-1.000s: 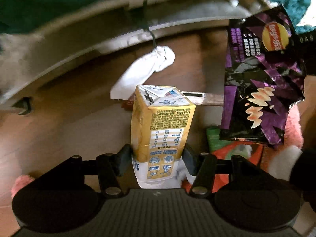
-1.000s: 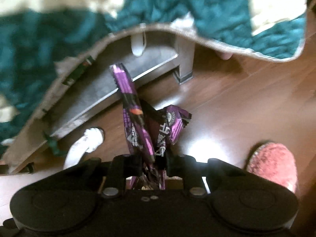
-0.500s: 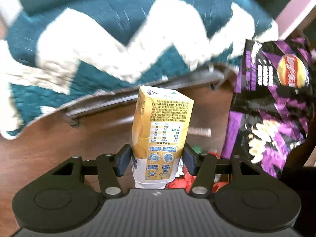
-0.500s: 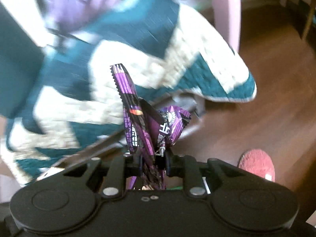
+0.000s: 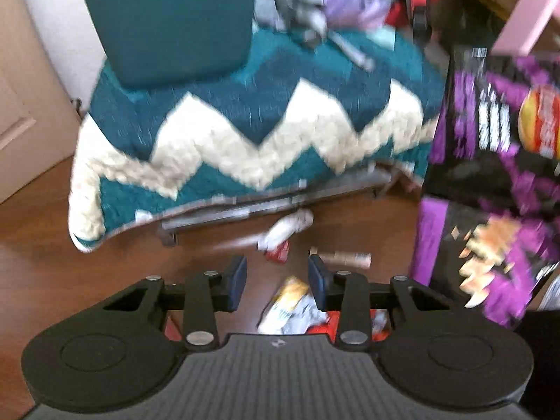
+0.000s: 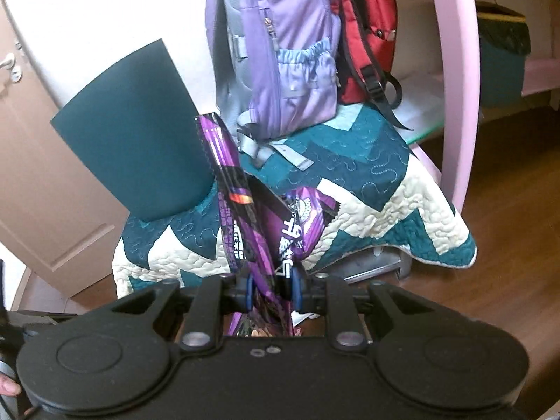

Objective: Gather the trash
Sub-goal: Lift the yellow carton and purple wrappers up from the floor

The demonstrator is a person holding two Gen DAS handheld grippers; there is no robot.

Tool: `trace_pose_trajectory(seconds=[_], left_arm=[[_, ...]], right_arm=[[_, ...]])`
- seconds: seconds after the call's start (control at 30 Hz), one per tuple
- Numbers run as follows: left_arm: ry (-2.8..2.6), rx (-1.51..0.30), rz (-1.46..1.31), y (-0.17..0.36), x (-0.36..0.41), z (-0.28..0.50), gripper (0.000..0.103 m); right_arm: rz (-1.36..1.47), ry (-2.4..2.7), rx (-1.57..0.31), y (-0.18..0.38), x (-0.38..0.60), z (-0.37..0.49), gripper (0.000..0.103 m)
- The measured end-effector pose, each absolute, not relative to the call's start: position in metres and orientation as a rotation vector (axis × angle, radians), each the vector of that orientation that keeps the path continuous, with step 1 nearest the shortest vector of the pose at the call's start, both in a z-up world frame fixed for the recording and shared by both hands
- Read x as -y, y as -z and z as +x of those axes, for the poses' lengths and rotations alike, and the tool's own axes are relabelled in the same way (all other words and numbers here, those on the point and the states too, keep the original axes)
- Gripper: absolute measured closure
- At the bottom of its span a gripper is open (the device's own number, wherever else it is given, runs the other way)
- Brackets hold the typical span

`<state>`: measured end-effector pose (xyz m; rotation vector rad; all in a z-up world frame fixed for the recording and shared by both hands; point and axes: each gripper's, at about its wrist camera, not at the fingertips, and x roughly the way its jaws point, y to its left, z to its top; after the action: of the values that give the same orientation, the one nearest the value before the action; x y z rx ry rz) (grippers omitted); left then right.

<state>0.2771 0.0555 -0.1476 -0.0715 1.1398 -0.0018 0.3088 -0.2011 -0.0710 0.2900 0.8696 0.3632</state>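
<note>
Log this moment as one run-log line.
left gripper: empty, jaws just closed further | yellow-and-white drink carton: below, dropped | right gripper: shut on purple foil chip bag | white crumpled tissue: on floor

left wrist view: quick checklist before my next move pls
1. Right gripper holding the purple chip bag: ok, the pads pinch it.
2. Left gripper free: ok, its jaws have just been closing and nothing sits between the pads.
3. Yellow carton in the bin: cannot tell, it is blurred, below the fingers beside something red.
4. Floor cleared: not ok, a white wad, a red wrapper and a brown strip lie near the quilt.
5. Chip bag clear of the left gripper: ok, it hangs off to the side.
</note>
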Motion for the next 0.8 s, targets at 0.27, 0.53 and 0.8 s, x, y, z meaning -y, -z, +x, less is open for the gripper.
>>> trace_pose_trajectory(seconds=[0.27,0.53,0.8], left_arm=[[0.103,-1.318,0.058,0.258,-0.031,0.301,0.038],[0.352,-1.401,0.247,0.368,-0.008,0.335,0.036],[0.379,-1.522,0.158,0.461,-0.022,0.358,0.036]], right_arm=[[0.313,-0.315,-0.959,0.125,0.21,0.329,0.084],[0.28,-0.327,-1.065,0.199,0.203,0.373,0.083],[0.276,-0.31,-1.092,0.233,0.195,0.401,0.083]])
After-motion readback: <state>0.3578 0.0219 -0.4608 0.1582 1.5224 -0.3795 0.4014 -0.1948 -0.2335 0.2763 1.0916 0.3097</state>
